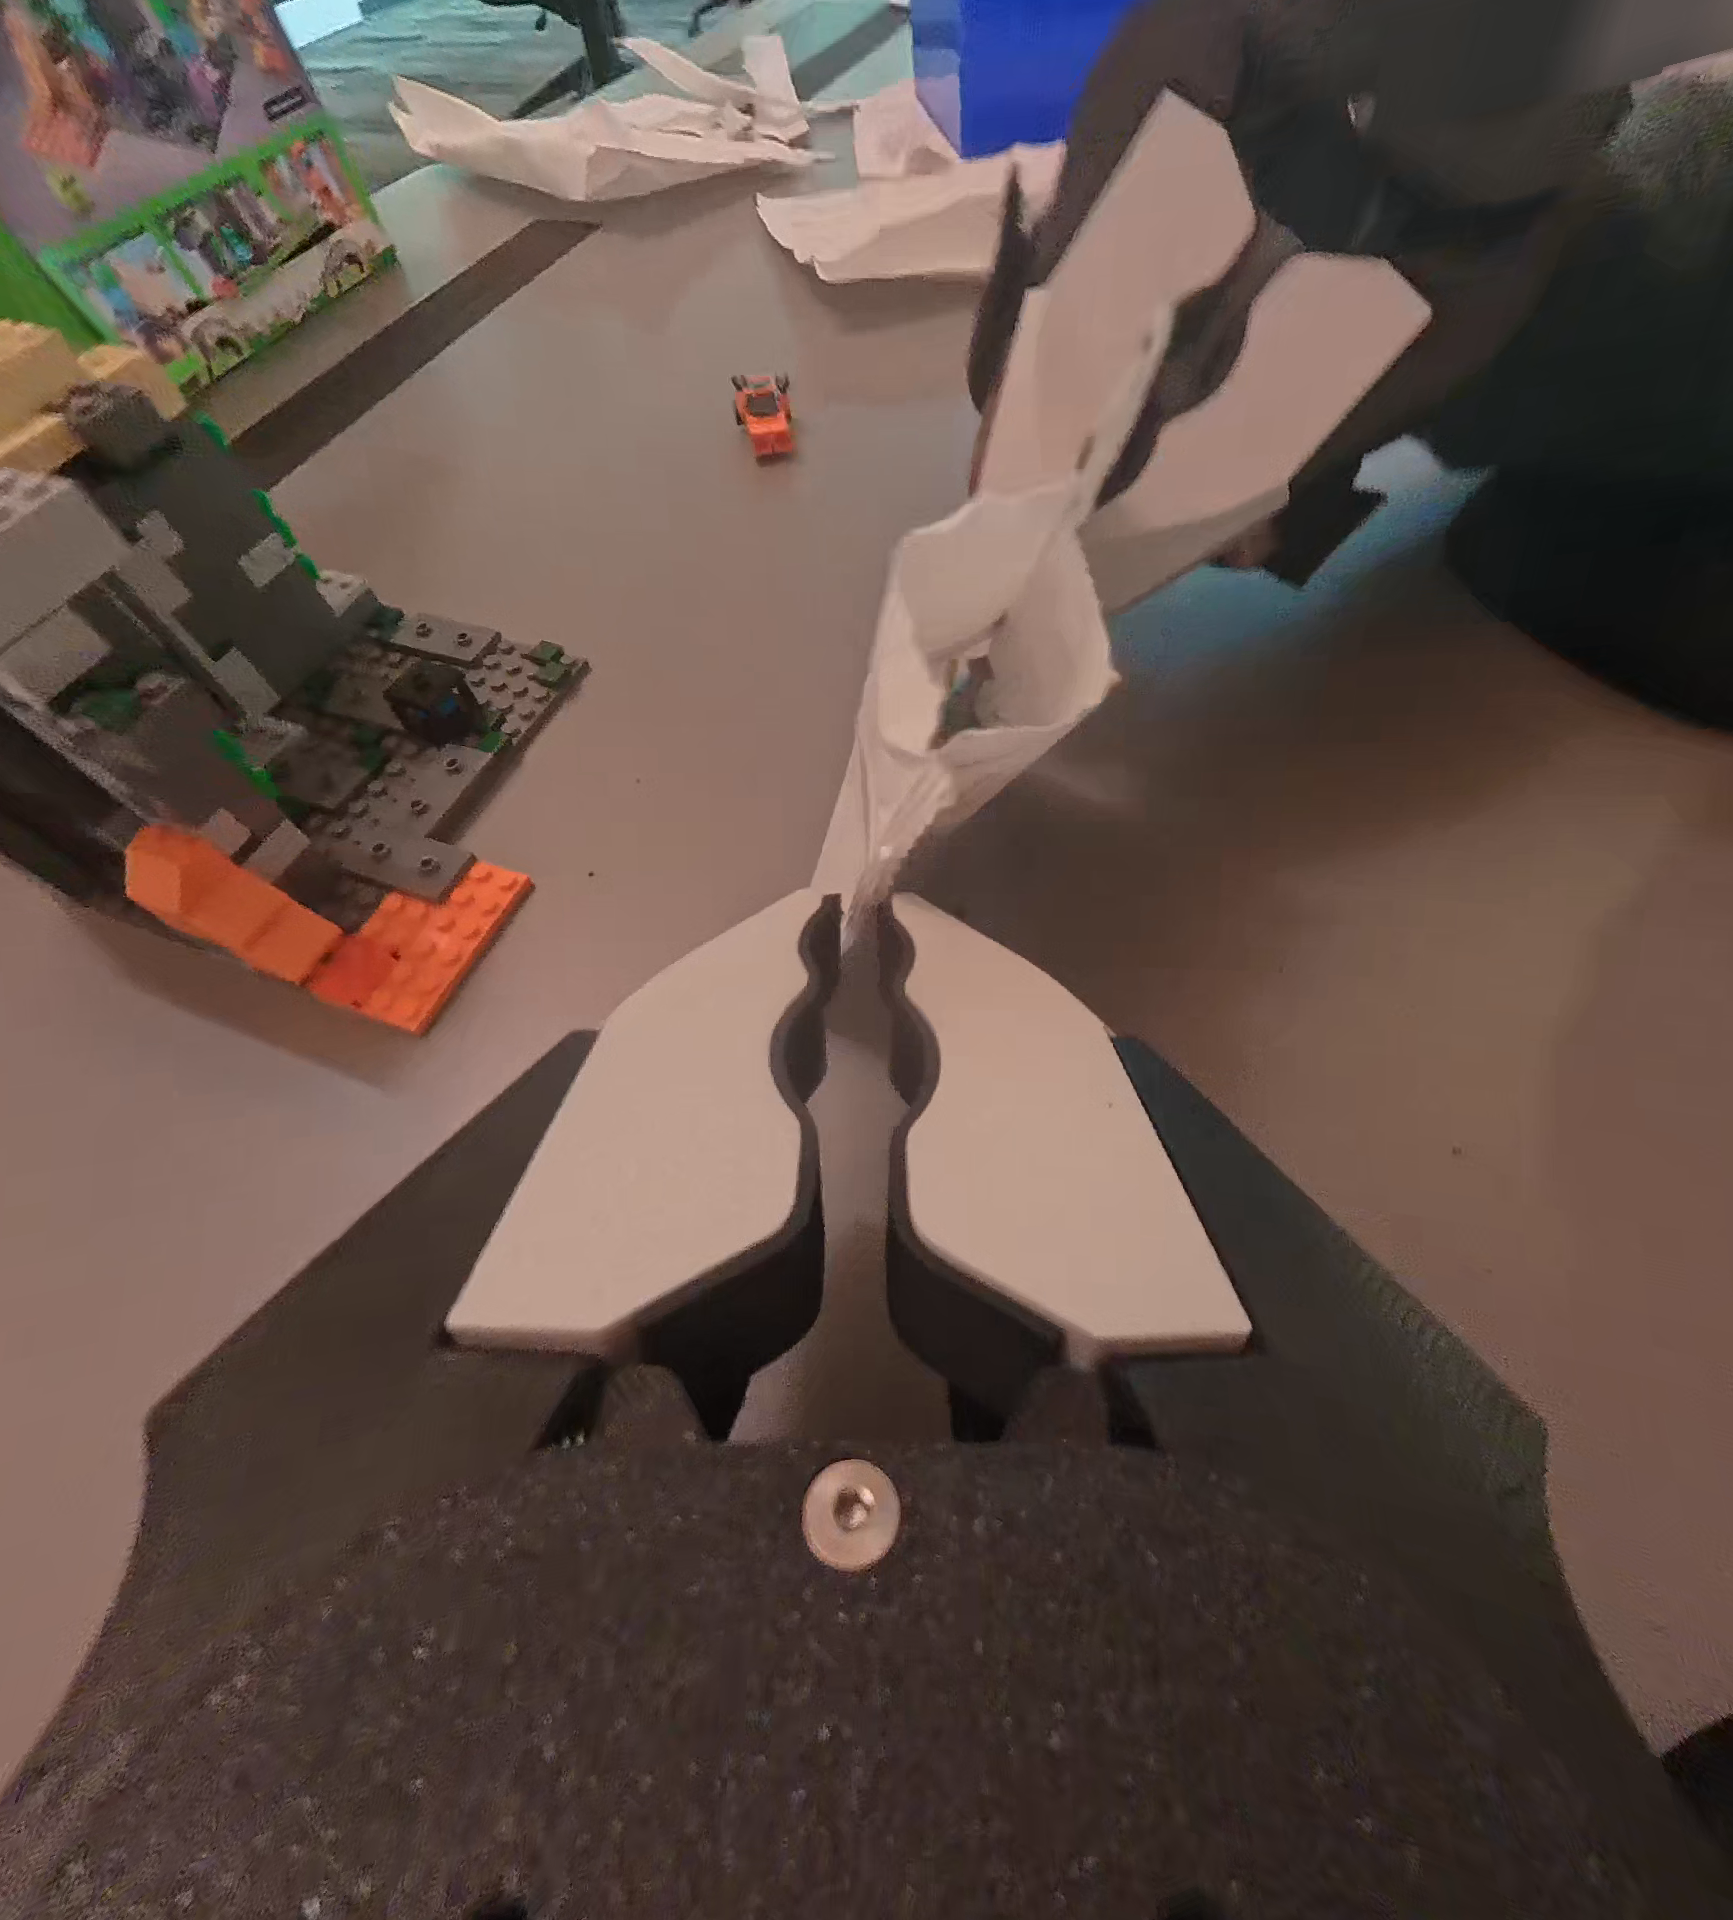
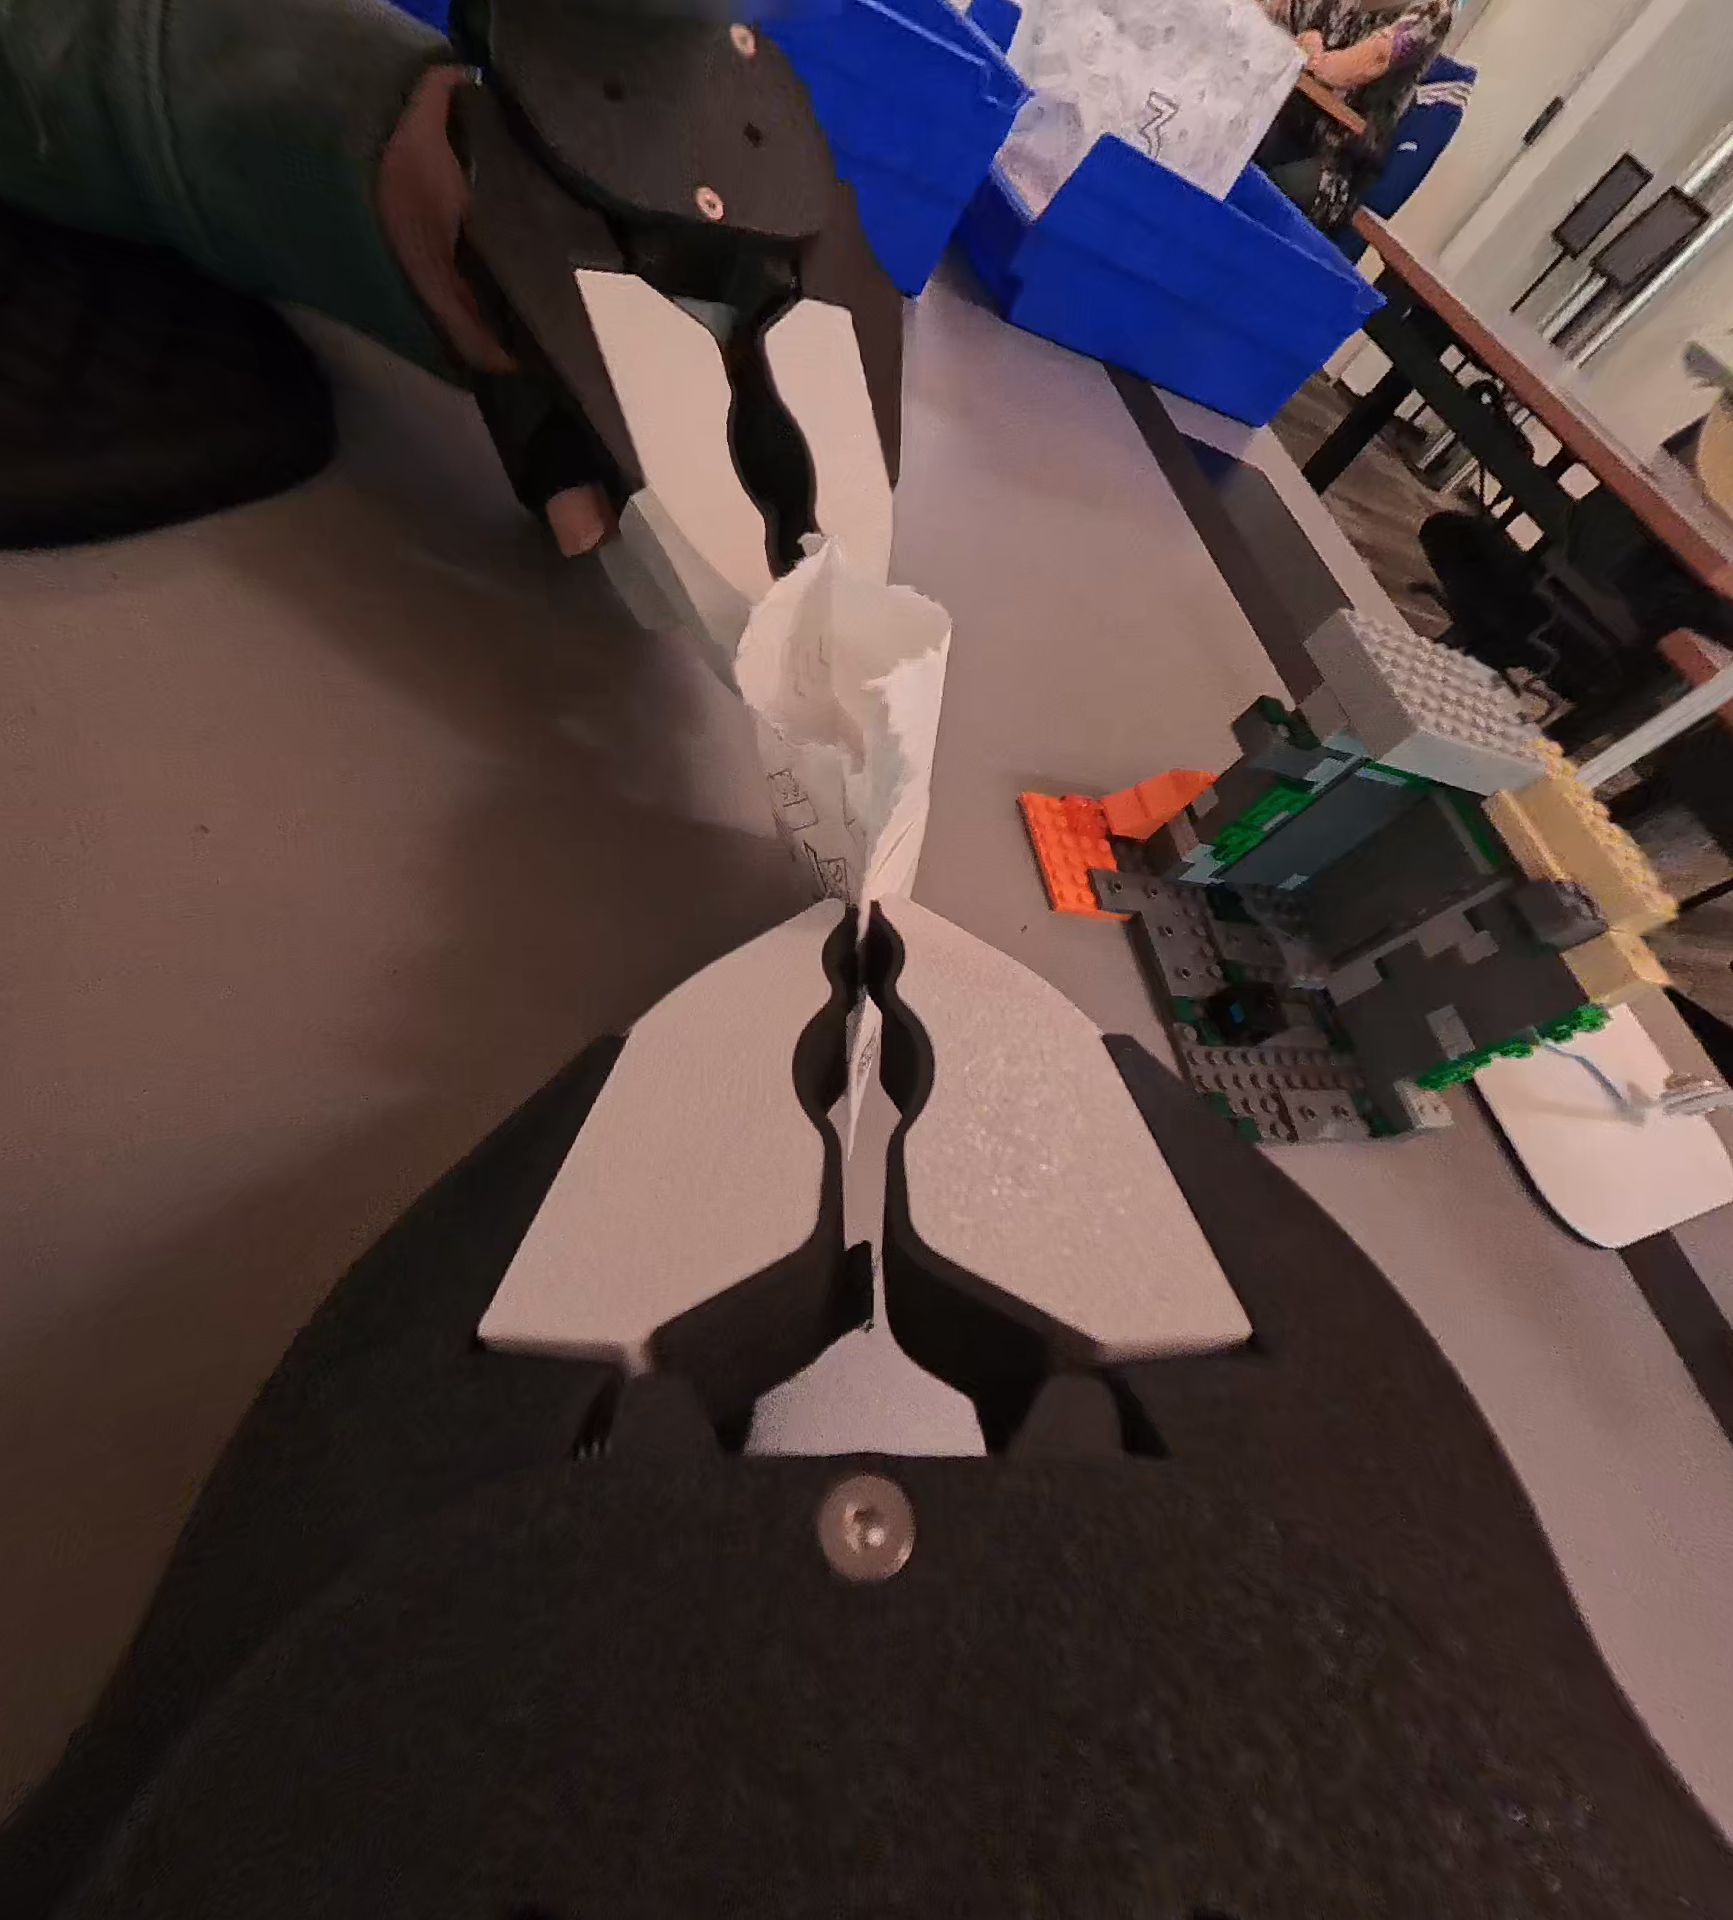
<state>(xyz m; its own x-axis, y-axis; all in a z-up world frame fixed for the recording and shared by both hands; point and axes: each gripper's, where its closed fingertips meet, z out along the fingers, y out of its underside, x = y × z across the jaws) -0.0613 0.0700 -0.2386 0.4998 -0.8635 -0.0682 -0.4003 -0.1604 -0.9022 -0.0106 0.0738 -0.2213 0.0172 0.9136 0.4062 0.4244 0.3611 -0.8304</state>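
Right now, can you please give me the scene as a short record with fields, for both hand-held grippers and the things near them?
Left hand-held gripper: nearly shut, pinching one end of a white paper bag.
Right hand-held gripper: shut on the opposite end of the same bag.
Bag: torn open, stretched between both grippers above the grey table.
Left of bag: grey, green and orange brick-built model.
Farther on the table: small orange brick figure, crumpled white paper, printed toy box.
Also seen: blue bins.
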